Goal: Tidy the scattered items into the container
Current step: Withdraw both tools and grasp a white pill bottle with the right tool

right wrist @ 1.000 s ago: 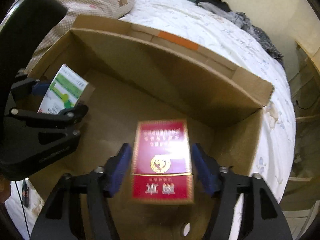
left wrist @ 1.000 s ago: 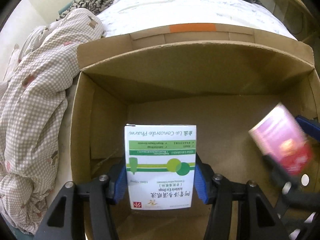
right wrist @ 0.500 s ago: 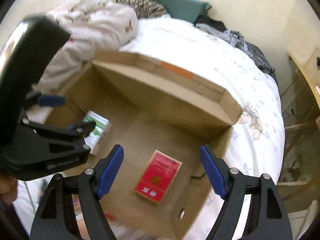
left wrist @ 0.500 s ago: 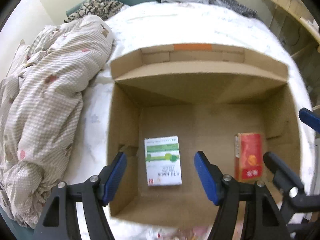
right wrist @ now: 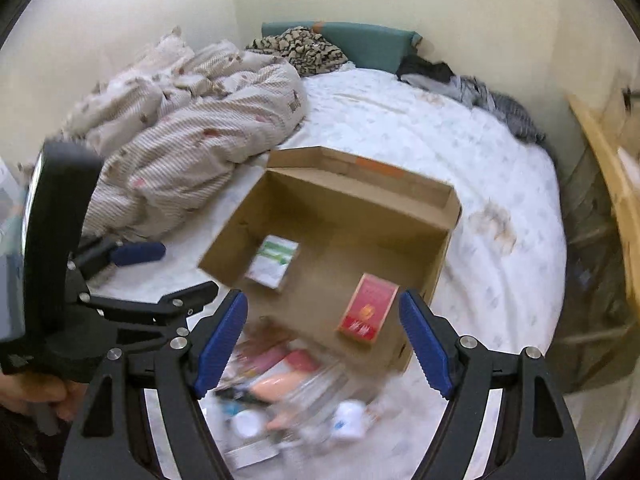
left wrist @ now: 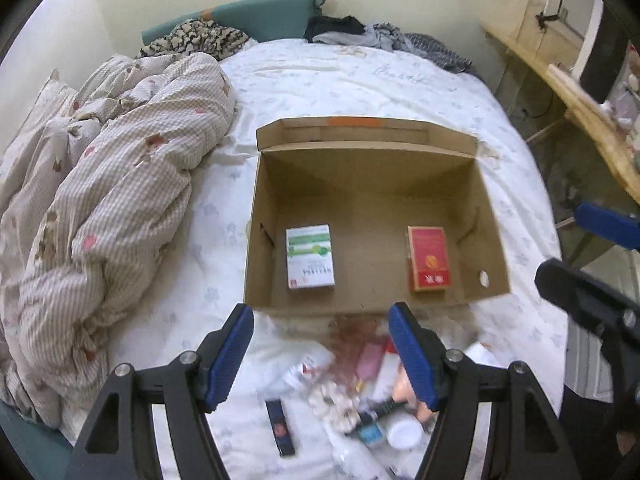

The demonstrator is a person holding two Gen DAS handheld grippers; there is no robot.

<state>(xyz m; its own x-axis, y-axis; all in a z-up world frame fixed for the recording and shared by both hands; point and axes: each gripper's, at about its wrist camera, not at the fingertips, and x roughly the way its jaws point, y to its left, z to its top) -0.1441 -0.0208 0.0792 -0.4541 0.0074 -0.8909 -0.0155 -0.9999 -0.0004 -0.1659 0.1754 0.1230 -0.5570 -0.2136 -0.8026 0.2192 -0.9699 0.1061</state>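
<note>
An open cardboard box [left wrist: 492, 216] [right wrist: 440, 256] rests on the bed. On its floor lie a green-and-white medicine carton [left wrist: 310, 256] [right wrist: 273, 262] at the left and a red carton [left wrist: 428, 258] [right wrist: 368, 308] at the right. My left gripper [left wrist: 322, 354] hovers open and empty above the box's near wall. My right gripper [right wrist: 323, 344] is open and empty too, raised over the near right corner. A blurred heap of small items [left wrist: 360, 396] [right wrist: 288, 392] lies on the sheet in front of the box, below both grippers.
A crumpled checked duvet [left wrist: 100, 208] [right wrist: 192, 148] fills the bed's left side. Clothes [left wrist: 384, 38] are heaped along the teal headboard [left wrist: 256, 16]. A wooden shelf [left wrist: 592, 120] runs along the right. A small dark packet [left wrist: 282, 428] lies on the white sheet [left wrist: 360, 88].
Both grippers have let go of their cartons, which now lie on the box floor. Both have pulled up and back, bringing the heap of items into view.
</note>
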